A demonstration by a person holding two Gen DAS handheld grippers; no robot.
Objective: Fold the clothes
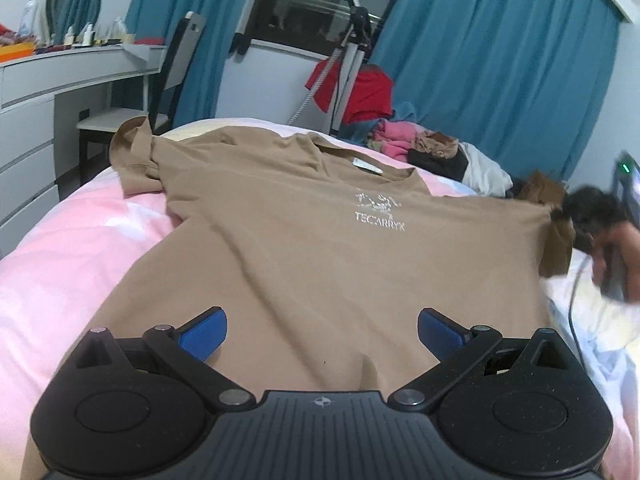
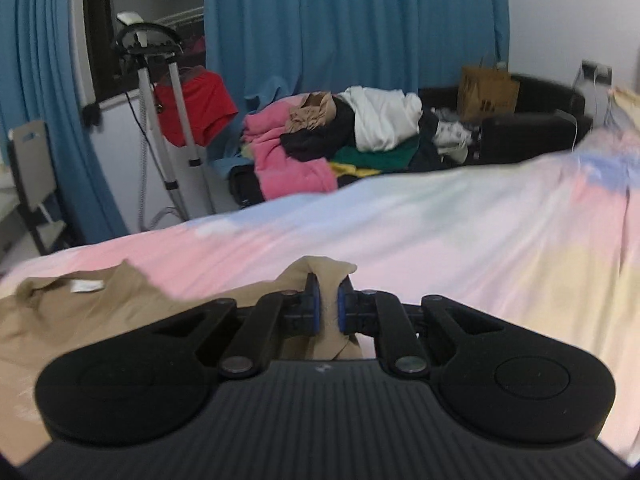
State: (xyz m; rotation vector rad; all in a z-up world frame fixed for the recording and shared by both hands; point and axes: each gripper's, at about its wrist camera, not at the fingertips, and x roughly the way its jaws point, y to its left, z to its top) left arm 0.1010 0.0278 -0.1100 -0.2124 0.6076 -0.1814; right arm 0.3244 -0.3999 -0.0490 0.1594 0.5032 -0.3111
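A tan T-shirt with a white chest logo lies spread face up on the pink bed cover. Its left sleeve is bunched at the far left. My left gripper is open, its blue pads wide apart just above the shirt's lower body. My right gripper is shut on the shirt's right sleeve and holds the pinched cloth up off the bed. It shows blurred at the right edge of the left wrist view. The shirt's collar and label lie to the left of it.
A pile of mixed clothes lies beyond the bed's far side. A garment steamer stand with a red garment, blue curtains, a chair and a white dresser stand around the bed. A brown paper bag sits at the back right.
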